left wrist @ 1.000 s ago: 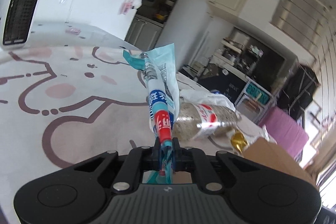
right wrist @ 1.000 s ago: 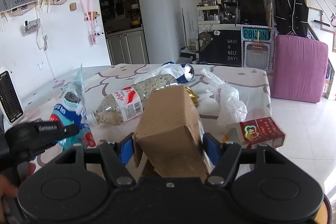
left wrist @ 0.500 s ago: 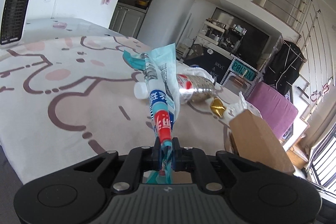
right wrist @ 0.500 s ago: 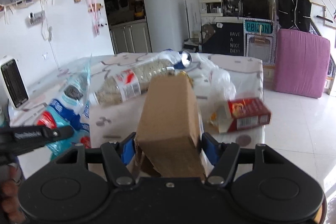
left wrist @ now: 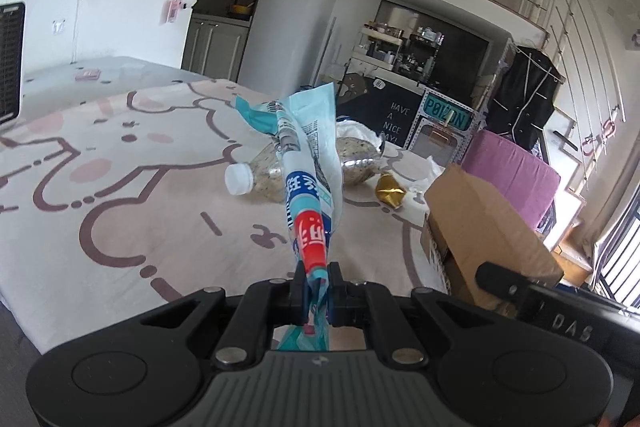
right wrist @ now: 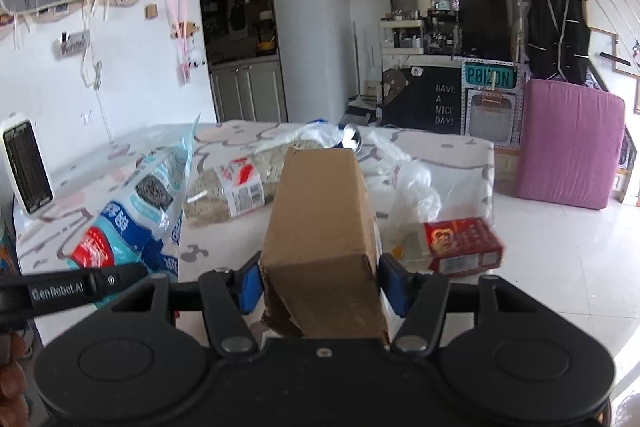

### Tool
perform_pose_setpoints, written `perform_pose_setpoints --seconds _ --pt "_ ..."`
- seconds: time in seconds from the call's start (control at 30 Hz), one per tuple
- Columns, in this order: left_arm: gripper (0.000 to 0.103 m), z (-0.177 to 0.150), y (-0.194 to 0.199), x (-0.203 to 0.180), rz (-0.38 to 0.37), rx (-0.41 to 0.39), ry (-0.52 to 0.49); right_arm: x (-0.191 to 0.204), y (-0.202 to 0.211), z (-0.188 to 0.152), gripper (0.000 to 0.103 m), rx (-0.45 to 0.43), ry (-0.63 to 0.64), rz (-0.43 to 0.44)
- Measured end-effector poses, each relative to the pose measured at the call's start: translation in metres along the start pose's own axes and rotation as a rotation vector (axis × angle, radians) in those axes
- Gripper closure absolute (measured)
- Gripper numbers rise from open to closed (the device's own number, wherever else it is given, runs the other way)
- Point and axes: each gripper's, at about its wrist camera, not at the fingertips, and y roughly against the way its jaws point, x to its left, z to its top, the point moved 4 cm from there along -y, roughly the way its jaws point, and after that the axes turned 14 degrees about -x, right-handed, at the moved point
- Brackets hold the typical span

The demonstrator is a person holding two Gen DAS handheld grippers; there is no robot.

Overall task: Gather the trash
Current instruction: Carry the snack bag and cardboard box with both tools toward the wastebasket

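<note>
Brown cardboard filled the middle of the right wrist view: a cardboard box (right wrist: 324, 239) stood between the blue pads (right wrist: 250, 285) of the right gripper (right wrist: 320, 287), whose jaws were closing on it, both pads against its sides. Its torn lower end hung over the near edge of the table (right wrist: 460, 155).

The left gripper (left wrist: 316, 287) was clenched on the crumpled end of a blue-and-white snack bag (left wrist: 308, 183), which rose from the jaws and leaned over the tabletop. In the right wrist view that bag (right wrist: 136, 215) showed at the left, above the tip of the left gripper.

Behind the bag a plastic bottle (left wrist: 280, 171) lay on its side, its white cap toward the left of the left wrist view. A gold wrapper (left wrist: 390, 189) lay just beside it, near the table's right edge. A red carton (right wrist: 460, 243) sat by the near right corner, touching a crumpled clear plastic bag (right wrist: 408, 187).

The cartoon-printed cloth to the left of the bottle lay bare up to a white heater (right wrist: 26, 165) at the far left edge. Right of the table was open white floor (right wrist: 560, 267), up to a purple mattress (right wrist: 568, 147) against the far furniture.
</note>
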Motion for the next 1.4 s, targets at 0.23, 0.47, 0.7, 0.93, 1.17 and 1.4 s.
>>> perform_pose_setpoints --seconds 0.23,0.47,0.7,0.93,1.17,1.4 --pt "0.095 0.014 0.020 -0.019 -0.029 -0.036 -0.026 -0.008 0.026 0.020 0.044 -0.030 -0.023 -0.020" --pt "0.095 0.019 0.036 -0.046 -0.070 -0.038 -0.059 -0.027 0.059 0.032 0.044 -0.059 -0.034 -0.059" --pt "0.095 0.017 0.049 -0.084 -0.134 -0.046 -0.111 -0.054 0.096 0.039 0.044 -0.088 -0.029 -0.118" --pt "0.095 0.008 0.059 -0.127 -0.209 -0.044 -0.171 -0.093 0.132 0.040 0.045 -0.109 -0.040 -0.195" --pt "0.095 -0.012 0.061 -0.176 -0.281 -0.013 -0.237 -0.137 0.163 0.032 0.045 -0.105 -0.051 -0.286" --pt "0.095 -0.044 0.058 -0.224 -0.363 0.039 -0.302 -0.181 0.188 0.018 0.045 -0.093 -0.083 -0.370"
